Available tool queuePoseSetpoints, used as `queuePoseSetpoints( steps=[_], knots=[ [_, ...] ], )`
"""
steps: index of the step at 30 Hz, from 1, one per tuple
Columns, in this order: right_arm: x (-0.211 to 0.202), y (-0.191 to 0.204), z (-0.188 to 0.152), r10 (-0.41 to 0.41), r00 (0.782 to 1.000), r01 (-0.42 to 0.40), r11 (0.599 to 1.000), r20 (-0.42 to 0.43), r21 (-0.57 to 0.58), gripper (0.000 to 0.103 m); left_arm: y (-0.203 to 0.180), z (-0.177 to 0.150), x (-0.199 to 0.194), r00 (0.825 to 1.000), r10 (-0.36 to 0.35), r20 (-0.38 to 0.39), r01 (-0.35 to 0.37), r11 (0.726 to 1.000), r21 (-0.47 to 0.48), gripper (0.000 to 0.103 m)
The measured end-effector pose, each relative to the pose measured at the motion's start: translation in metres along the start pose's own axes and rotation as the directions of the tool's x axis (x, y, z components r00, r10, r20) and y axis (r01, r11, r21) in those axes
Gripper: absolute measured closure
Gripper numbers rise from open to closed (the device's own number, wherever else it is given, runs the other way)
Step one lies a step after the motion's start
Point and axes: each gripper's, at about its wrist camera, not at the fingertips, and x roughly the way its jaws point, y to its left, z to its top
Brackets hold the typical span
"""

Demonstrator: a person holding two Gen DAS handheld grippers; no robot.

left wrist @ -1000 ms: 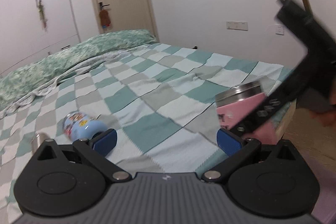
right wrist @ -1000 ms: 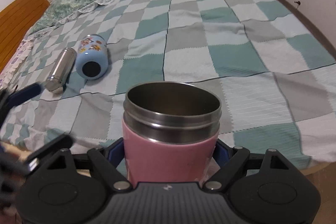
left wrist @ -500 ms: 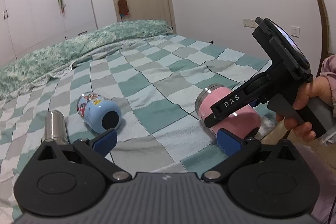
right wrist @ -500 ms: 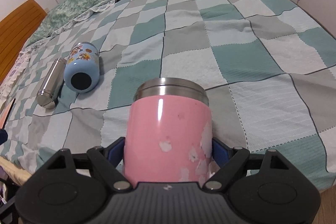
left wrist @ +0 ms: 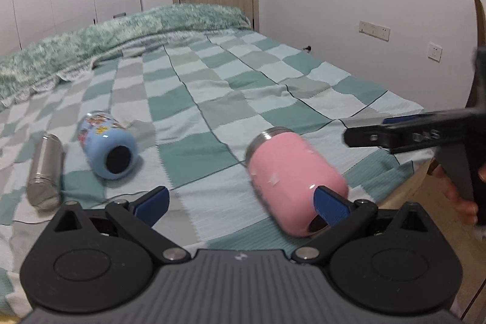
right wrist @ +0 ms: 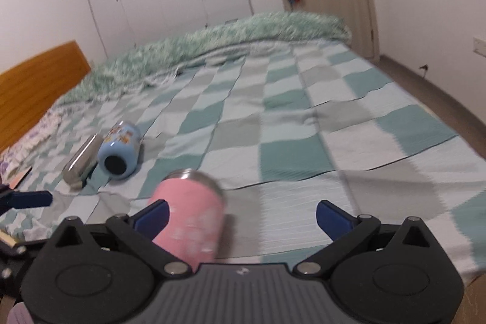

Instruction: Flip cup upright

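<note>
- Half a second ago the right gripper (right wrist: 240,216) was clamped on the pink cup with a steel rim (left wrist: 296,181); now its fingers stand wide apart, holding nothing, and the cup lies on its side on the green-and-grey checked bedspread (left wrist: 212,99).
- Seen from the right wrist, the cup (right wrist: 189,217) lies toward 9 o'clock of the gap between the fingers, just beside the left-hand blue pad (right wrist: 152,216); whether it touches that pad cannot be told through the blur.
- Its steel rim points away toward 12 o'clock and its base faces the cameras, so it is plainly not upright.
- Left gripper (left wrist: 241,204) is also spread wide and empty, hovering low over the near edge of the bed; its right-hand blue pad (left wrist: 331,205) overlaps the cup's base in the view, contact unclear.
- At about 10 o'clock from the pink cup, well apart, lie a light-blue cartoon-printed cup (left wrist: 106,144) and, just beside it, a plain steel cylinder flask (left wrist: 45,170), both on their sides.
- Judged from this, the flip is entirely still to do: the cup needs a fresh grasp across its body, a turn to bring the rim up, and setting down on the soft cover, where it may tip.
</note>
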Motion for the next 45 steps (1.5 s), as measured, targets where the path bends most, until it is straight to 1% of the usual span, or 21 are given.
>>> queuePoseSetpoints(
  steps=[5, 7, 10, 12, 14, 17, 20, 22, 23, 24, 25, 27, 28, 32, 37, 42, 45],
  knots=[
    [-0.01, -0.031, -0.011, -0.02, 0.998, 0.02, 1.0, 0.056, -0.007, 0.0, -0.017, 0.023, 0.028, 0.998, 0.019, -0.054, -0.021, 0.999, -0.032, 0.0],
    [-0.009, -0.04, -0.016, -0.018, 0.998, 0.02, 0.999, 0.066, -0.026, 0.0, -0.021, 0.031, 0.042, 0.995, 0.027, -0.097, -0.033, 0.997, -0.064, 0.0],
    [-0.004, -0.051, -0.02, -0.022, 0.996, 0.026, 0.998, 0.081, -0.049, 0.0, -0.026, 0.041, 0.062, 0.986, 0.019, -0.168, -0.039, 0.992, -0.116, 0.0],
    [-0.001, -0.057, -0.022, -0.026, 0.996, 0.031, 0.998, 0.09, -0.059, 0.0, -0.03, 0.046, 0.075, 0.975, 0.016, -0.22, -0.048, 0.989, -0.14, 0.0],
    [0.002, -0.062, -0.022, -0.023, 0.995, 0.029, 0.998, 0.096, -0.064, 0.0, -0.034, 0.051, 0.086, 0.968, 0.019, -0.25, -0.059, 0.986, -0.154, 0.0],
    [0.006, -0.068, -0.023, -0.014, 0.995, 0.021, 0.998, 0.102, -0.062, 0.0, -0.039, 0.058, 0.099, 0.958, 0.04, -0.283, -0.089, 0.983, -0.161, 0.0],
    [0.01, -0.073, -0.024, -0.007, 0.995, 0.013, 0.998, 0.103, -0.057, 0.0, -0.041, 0.063, 0.113, 0.94, 0.055, -0.335, -0.123, 0.976, -0.182, 0.0],
    [0.013, -0.077, -0.024, -0.001, 0.995, 0.007, 0.999, 0.103, -0.052, 0.0, -0.04, 0.064, 0.121, 0.933, 0.076, -0.351, -0.159, 0.964, -0.212, 0.001],
    [0.014, -0.078, -0.025, 0.001, 0.995, 0.004, 0.999, 0.103, -0.048, 0.0, -0.039, 0.065, 0.126, 0.926, 0.076, -0.371, -0.169, 0.96, -0.224, 0.002],
    [0.015, -0.08, -0.025, 0.004, 0.995, 0.0, 0.999, 0.102, -0.044, 0.0, -0.038, 0.065, 0.133, 0.913, 0.064, -0.403, -0.174, 0.955, -0.242, 0.006],
    [0.016, -0.081, -0.025, 0.007, 0.995, -0.003, 0.999, 0.102, -0.042, 0.0, -0.037, 0.065, 0.139, 0.902, 0.051, -0.429, -0.176, 0.95, -0.258, 0.013],
    [0.017, -0.082, -0.026, 0.012, 0.995, -0.009, 0.999, 0.103, -0.038, 0.0, -0.036, 0.062, 0.15, 0.876, 0.026, -0.481, -0.178, 0.945, -0.274, 0.016],
    [0.016, -0.083, -0.026, 0.016, 0.994, -0.013, 0.999, 0.104, -0.036, 0.0, -0.037, 0.061, 0.152, 0.871, 0.03, -0.49, -0.184, 0.945, -0.269, 0.016],
    [0.013, -0.084, -0.028, 0.026, 0.993, -0.022, 0.999, 0.114, -0.031, 0.0, -0.037, 0.058, 0.149, 0.88, 0.037, -0.473, -0.189, 0.942, -0.278, 0.017],
    [0.011, -0.084, -0.03, 0.028, 0.993, -0.026, 0.999, 0.113, -0.025, 0.0, -0.039, 0.056, 0.142, 0.899, 0.043, -0.436, -0.181, 0.943, -0.279, 0.017],
    [0.005, -0.081, -0.032, 0.029, 0.992, -0.026, 0.999, 0.121, -0.024, 0.0, -0.036, 0.051, 0.126, 0.927, 0.026, -0.374, -0.148, 0.942, -0.302, 0.017],
    [0.0, -0.077, -0.033, 0.031, 0.991, -0.029, 0.999, 0.134, -0.018, 0.0, -0.033, 0.047, 0.109, 0.948, 0.021, -0.317, -0.125, 0.941, -0.314, 0.017]
  ],
)
